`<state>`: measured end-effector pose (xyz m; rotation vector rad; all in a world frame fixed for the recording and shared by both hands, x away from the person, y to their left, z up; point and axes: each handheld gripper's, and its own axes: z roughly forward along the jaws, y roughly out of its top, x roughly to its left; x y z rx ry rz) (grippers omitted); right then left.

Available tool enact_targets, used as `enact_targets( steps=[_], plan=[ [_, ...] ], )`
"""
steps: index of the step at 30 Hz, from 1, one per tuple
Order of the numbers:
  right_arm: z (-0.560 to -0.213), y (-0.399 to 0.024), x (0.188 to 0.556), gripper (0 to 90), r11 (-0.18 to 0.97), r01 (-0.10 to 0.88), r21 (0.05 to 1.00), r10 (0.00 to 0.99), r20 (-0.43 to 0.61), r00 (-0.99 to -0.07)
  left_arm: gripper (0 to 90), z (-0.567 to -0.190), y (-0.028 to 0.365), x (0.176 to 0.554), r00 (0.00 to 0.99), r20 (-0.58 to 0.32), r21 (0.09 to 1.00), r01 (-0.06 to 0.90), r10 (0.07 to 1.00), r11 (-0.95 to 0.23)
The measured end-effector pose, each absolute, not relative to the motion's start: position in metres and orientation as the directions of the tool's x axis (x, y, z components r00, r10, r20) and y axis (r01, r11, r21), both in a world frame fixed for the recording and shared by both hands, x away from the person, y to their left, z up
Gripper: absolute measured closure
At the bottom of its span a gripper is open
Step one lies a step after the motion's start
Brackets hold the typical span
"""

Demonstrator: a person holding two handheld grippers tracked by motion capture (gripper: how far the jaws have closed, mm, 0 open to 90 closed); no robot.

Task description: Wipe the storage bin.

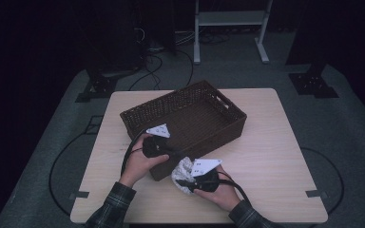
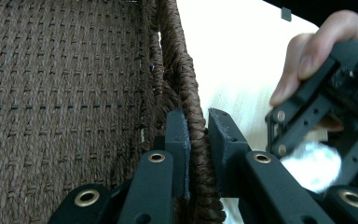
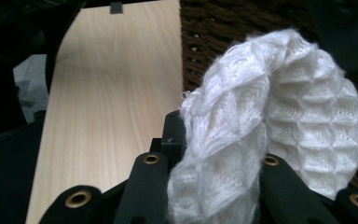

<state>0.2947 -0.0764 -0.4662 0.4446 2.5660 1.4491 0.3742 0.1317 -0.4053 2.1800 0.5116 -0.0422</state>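
Table: light wood-grain top, rounded corners, roughly square; bare over right half and far-left strip.

Basket: dark brown wicker, rectangular, set askew on table centre-left, long axis running from near-left toward far-right corner; cut-out handle in far short wall; nothing visible inside. Near short wall close to table's near edge.

Left gripper: at basket's near short wall, grey three-cornered plate on top, cable looping back toward the wrist. In left gripper view, jaws clamped on the woven rim, one pad inside the basket, one outside.

Right gripper: just off basket's near corner, toward table's near edge, centre. Jaws closed on white knitted cloth; honeycomb-pattern knit, bunched, bulging above and beside the jaws. In high view the cloth touching or nearly touching basket's outer wall; cannot tell which.

Hands: left hand and right hand entering from near edge; plaid sleeves at both wrists.

Floor: grey carpet, black curved line marks both sides of table, black tape tabs nr table's near corners.

Room: dim, dark surround. White metal frame stand at far centre; black stand bases far-left and far-right; loose black cables on floor beyond table's far edge.
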Motion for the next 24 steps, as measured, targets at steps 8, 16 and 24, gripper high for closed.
enact_targets(
  steps=[8,16,24],
  plan=[
    [-0.459,-0.117,0.297,74.0,0.477,0.201,0.856,0.411,-0.015,-0.912,77.9,-0.405,0.132,0.374,0.913,-0.212,0.754,0.38,0.348,-0.536],
    [-0.459,-0.156,0.294,73.6,0.464,0.252,0.849,0.498,-0.015,-0.867,76.8,-0.405,0.132,0.375,0.913,-0.21,0.754,0.379,0.35,-0.537],
    [-0.459,-0.187,0.296,73.3,0.438,0.284,0.853,0.572,-0.021,-0.82,67.2,-0.402,0.134,0.373,0.915,-0.183,0.753,0.366,0.359,-0.548]
  ],
)
